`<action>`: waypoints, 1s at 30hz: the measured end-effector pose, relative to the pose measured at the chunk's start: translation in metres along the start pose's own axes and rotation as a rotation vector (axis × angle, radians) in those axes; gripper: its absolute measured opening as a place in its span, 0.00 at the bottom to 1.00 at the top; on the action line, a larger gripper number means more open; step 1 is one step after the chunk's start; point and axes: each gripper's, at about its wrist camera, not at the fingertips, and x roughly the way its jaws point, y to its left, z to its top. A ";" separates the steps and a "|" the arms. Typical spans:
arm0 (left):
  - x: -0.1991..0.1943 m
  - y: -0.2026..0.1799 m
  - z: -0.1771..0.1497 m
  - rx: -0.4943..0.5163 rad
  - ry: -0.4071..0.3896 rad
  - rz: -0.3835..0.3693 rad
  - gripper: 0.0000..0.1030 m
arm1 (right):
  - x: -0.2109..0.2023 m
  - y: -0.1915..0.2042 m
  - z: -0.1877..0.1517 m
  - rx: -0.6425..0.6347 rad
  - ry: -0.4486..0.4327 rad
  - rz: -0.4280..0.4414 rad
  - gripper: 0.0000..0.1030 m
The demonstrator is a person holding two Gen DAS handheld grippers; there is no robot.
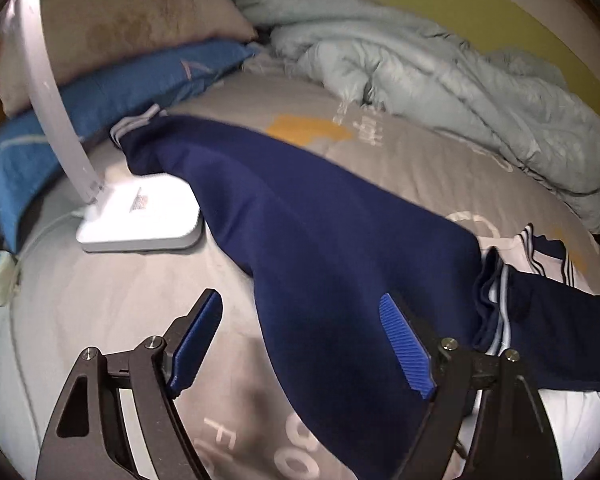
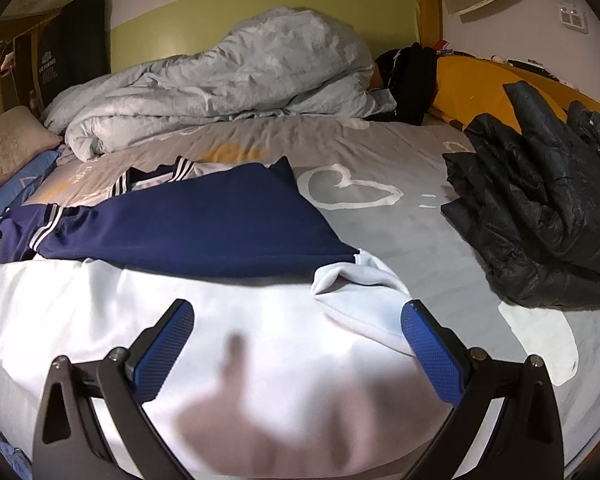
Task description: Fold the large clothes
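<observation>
A navy and white sports jacket lies spread on the grey bed sheet [image 2: 400, 232]. Its long navy sleeve [image 1: 300, 208] runs from the striped cuff [image 1: 136, 124] at the upper left down to the bottom middle of the left wrist view. My left gripper [image 1: 300, 296] stands open just over that sleeve, with the cloth lying between and below the blue pads, which do not press on it. In the right wrist view the jacket's white body [image 2: 220, 320] fills the foreground, with a navy panel [image 2: 204, 220] behind it. Above the white cloth my right gripper [image 2: 298, 304] hangs wide open, holding nothing.
A white lamp base [image 1: 140, 216] with a curved arm sits on the bed, touching the sleeve's left side. Brown and blue pillows [image 1: 100, 96] lie at the left. A crumpled pale duvet [image 2: 220, 80] fills the far side. A black puffer jacket [image 2: 540, 200] lies at the right.
</observation>
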 end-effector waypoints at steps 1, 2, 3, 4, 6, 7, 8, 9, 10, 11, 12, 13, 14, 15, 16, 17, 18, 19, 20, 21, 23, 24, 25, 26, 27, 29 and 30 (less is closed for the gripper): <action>0.006 0.003 0.001 -0.008 0.009 0.013 0.77 | 0.000 0.001 0.000 -0.001 0.000 0.001 1.00; 0.012 0.005 0.002 -0.015 0.016 0.018 0.73 | 0.000 0.002 0.001 -0.003 0.001 0.004 1.00; 0.016 0.006 0.002 -0.020 0.022 0.024 0.70 | 0.001 0.003 0.001 -0.006 0.001 0.007 1.00; 0.021 0.008 0.002 -0.027 0.026 0.027 0.57 | 0.001 0.004 0.000 -0.010 0.001 0.008 1.00; 0.027 0.013 0.000 -0.062 0.039 -0.008 0.25 | 0.001 0.006 -0.001 -0.023 0.003 0.007 1.00; 0.031 0.016 -0.001 -0.090 0.049 -0.045 0.10 | 0.001 0.006 -0.001 -0.029 0.004 0.005 1.00; 0.030 0.016 -0.003 -0.107 0.043 -0.074 0.04 | 0.001 0.007 -0.002 -0.034 0.004 0.003 1.00; 0.027 0.015 -0.004 -0.108 0.023 -0.087 0.04 | 0.000 0.007 -0.001 -0.034 0.003 0.003 1.00; 0.020 0.010 -0.004 -0.094 -0.016 -0.094 0.04 | -0.001 0.006 -0.001 -0.029 0.002 0.006 1.00; 0.009 0.004 -0.003 -0.073 -0.057 -0.098 0.04 | -0.001 0.006 0.000 -0.024 0.002 0.011 1.00; 0.000 -0.001 -0.002 -0.063 -0.089 -0.108 0.03 | -0.002 0.005 0.000 -0.018 0.001 0.018 1.00; -0.014 -0.009 -0.002 -0.055 -0.133 -0.136 0.03 | -0.003 0.005 0.001 -0.014 0.001 0.022 1.00; -0.026 -0.015 -0.001 -0.047 -0.164 -0.158 0.03 | -0.003 0.004 0.001 -0.010 0.002 0.027 1.00; -0.038 -0.022 -0.001 -0.035 -0.193 -0.178 0.03 | -0.004 0.005 0.000 -0.009 0.002 0.029 1.00; -0.048 -0.030 -0.003 -0.019 -0.214 -0.204 0.03 | -0.004 0.005 0.000 -0.009 0.003 0.028 1.00; -0.058 -0.037 -0.005 -0.002 -0.229 -0.238 0.03 | -0.004 0.005 0.000 -0.012 0.005 0.026 1.00; -0.068 -0.047 -0.008 0.019 -0.239 -0.274 0.03 | -0.004 0.005 -0.001 -0.014 0.006 0.025 1.00; -0.077 -0.058 -0.013 0.043 -0.244 -0.305 0.03 | -0.003 0.006 -0.001 -0.015 0.007 0.024 1.00; -0.084 -0.069 -0.018 0.066 -0.241 -0.329 0.03 | -0.004 0.006 -0.001 -0.016 0.008 0.024 1.00; -0.088 -0.077 -0.022 0.083 -0.234 -0.357 0.03 | -0.004 0.007 -0.001 -0.017 0.008 0.025 1.00; -0.095 -0.097 -0.034 0.137 -0.205 -0.420 0.03 | -0.004 0.007 -0.001 -0.019 0.008 0.026 1.00; -0.097 -0.108 -0.041 0.169 -0.189 -0.434 0.03 | -0.005 0.007 -0.001 -0.020 0.008 0.026 1.00; -0.097 -0.118 -0.048 0.201 -0.170 -0.441 0.03 | -0.005 0.008 -0.001 -0.020 0.008 0.024 1.00; -0.096 -0.127 -0.055 0.227 -0.148 -0.447 0.03 | -0.005 0.008 -0.001 -0.021 0.009 0.023 1.00; -0.093 -0.137 -0.063 0.256 -0.116 -0.455 0.04 | -0.005 0.008 -0.001 -0.021 0.010 0.023 1.00; -0.086 -0.152 -0.075 0.307 -0.067 -0.477 0.08 | -0.004 0.008 -0.001 -0.023 0.012 0.021 1.00; -0.086 -0.157 -0.079 0.333 -0.057 -0.468 0.12 | -0.004 0.008 -0.001 -0.023 0.012 0.020 1.00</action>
